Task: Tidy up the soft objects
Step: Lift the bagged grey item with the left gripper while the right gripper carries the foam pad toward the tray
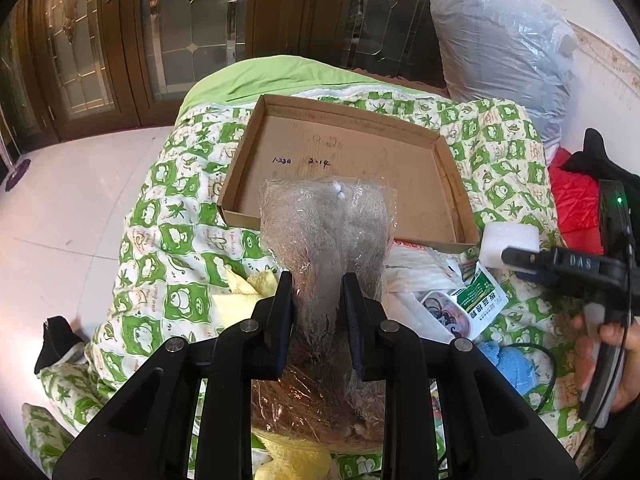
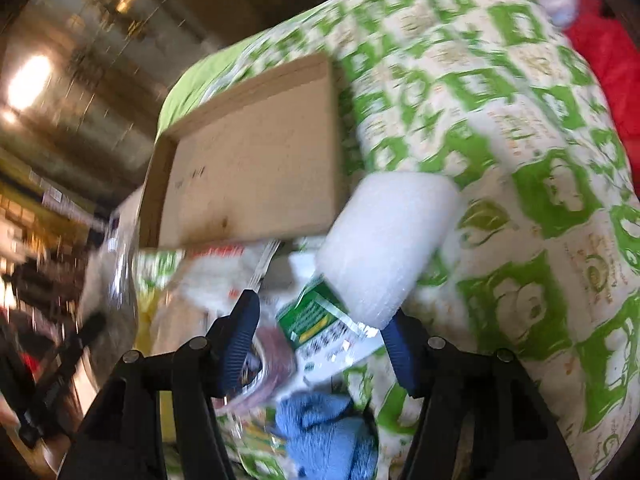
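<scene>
My left gripper (image 1: pixel 318 284) is shut on a grey-brown furry soft toy wrapped in clear plastic (image 1: pixel 326 224), held up over the near edge of an open shallow cardboard box (image 1: pixel 452 172). The box lies on a green-and-white quilt (image 1: pixel 172 240). My right gripper (image 2: pixel 320 320) is open and empty above a green-and-white packet (image 2: pixel 320 320), with a white foam block (image 2: pixel 384 244) just beyond its right finger. The right wrist view is motion-blurred. The right gripper also shows at the right in the left wrist view (image 1: pixel 516 258), near the foam block (image 1: pixel 508 244).
A blue cloth (image 2: pixel 324 432) lies below the right gripper; it also shows in the left wrist view (image 1: pixel 508 364). Yellow cloth (image 1: pixel 244 292) lies left of the left gripper. A white plastic bag (image 1: pixel 416 268) lies below the box. A large grey bag (image 1: pixel 504 52) and red fabric (image 1: pixel 576 204) are at right.
</scene>
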`<state>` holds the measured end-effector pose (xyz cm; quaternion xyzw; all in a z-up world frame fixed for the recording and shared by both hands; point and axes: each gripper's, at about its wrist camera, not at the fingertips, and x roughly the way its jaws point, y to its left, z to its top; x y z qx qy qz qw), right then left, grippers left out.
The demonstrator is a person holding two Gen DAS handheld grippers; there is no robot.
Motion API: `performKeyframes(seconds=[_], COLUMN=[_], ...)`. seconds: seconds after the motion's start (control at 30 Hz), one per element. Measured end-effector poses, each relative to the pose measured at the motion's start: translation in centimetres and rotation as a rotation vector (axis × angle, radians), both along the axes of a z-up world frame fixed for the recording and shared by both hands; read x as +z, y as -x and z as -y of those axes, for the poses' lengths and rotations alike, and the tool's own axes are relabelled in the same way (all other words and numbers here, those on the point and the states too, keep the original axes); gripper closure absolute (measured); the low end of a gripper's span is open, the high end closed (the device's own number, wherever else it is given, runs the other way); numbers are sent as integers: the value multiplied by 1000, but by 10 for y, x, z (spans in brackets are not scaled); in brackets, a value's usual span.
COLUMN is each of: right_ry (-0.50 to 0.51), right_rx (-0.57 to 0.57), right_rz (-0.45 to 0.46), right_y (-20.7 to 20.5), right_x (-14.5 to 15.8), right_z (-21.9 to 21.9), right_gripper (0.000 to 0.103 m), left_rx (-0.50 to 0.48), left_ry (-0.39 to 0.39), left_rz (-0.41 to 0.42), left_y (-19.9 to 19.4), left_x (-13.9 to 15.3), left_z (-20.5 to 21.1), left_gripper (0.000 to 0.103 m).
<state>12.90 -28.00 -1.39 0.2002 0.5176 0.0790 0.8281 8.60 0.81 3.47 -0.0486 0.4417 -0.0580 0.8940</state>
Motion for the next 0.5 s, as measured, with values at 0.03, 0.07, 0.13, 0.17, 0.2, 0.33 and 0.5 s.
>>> performKeyframes(seconds=[0.03, 0.07, 0.13, 0.17, 0.2, 0.33, 0.5], right_ry=[0, -2, 4, 3, -4, -36, -62], right_rx=[-27, -38, -70, -82, -92, -110, -72], right_rz=[2, 2, 7, 14, 22, 51, 90], right_y=[-2, -4, -5, -5, -5, 0, 8], right_x=[-1, -1, -4, -4, -5, -1, 14], right_z=[3, 3, 6, 7, 10, 22, 20], right_gripper=[45, 45, 55, 66, 73, 91, 92], left_rx=[0, 0, 0, 0, 0, 0, 1], left_ry=[2, 3, 5, 7, 8, 8, 3], left_rz=[-2, -4, -9, -12, -14, -16, -6], left_y=[0, -1, -2, -2, -2, -2, -5], left_x=[-1, -2, -5, -6, -7, -7, -1], left_z=[0, -1, -1, -2, -2, -1, -1], left_gripper=[80, 80, 80, 80, 80, 80, 80])
